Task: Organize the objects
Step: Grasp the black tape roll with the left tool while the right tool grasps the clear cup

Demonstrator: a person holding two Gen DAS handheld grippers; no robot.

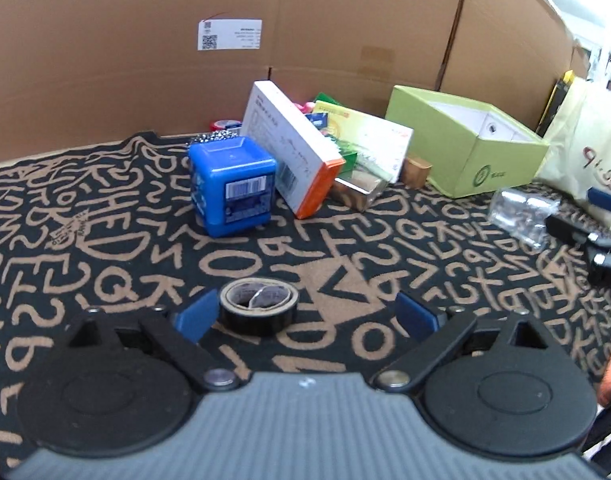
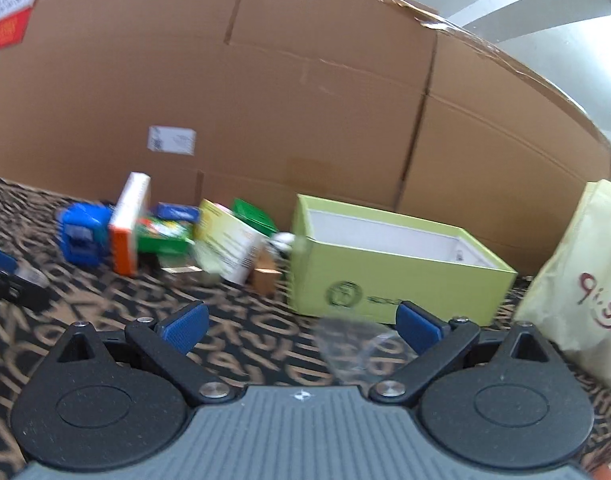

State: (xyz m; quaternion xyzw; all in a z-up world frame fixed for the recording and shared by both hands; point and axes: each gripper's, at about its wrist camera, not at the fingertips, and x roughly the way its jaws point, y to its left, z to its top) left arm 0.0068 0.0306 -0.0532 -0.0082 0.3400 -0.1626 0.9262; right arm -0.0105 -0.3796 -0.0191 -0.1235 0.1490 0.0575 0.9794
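1. Left wrist view: the left claw (image 1: 305, 314) hangs low over the lettered mat (image 1: 105, 240), jaws wide apart and clamped on nothing. The roll of black tape (image 1: 258, 309) lies flat on the mat between the two blue pads (image 1: 195, 314), much closer to the left-hand one; whether it touches that pad is hard to tell.
2. Ahead of this claw and a little to the left stands a blue cube-shaped box (image 1: 233, 188), barcode facing us. Leaning against its right side is a white box with an orange end (image 1: 293, 152).
3. Further ahead and right, a jumble of small packets (image 1: 361, 148), then an open green box (image 1: 465, 144) with a white inside. A clear plastic piece (image 1: 521, 214) lies far right, just before the right claw (image 1: 593, 240) poking in at the edge.
4. Right wrist view, blurred: the right claw (image 2: 301, 326) also has its jaws spread wide, gripping nothing.
5. The clear plastic piece (image 2: 353, 344) lies on the mat (image 2: 245, 320) between its fingers, towards the right-hand one.
6. Just ahead of it sits the green box (image 2: 385, 280); a cream bag (image 2: 585, 276) stands off to the right, cardboard wall (image 2: 265, 100) behind everything.
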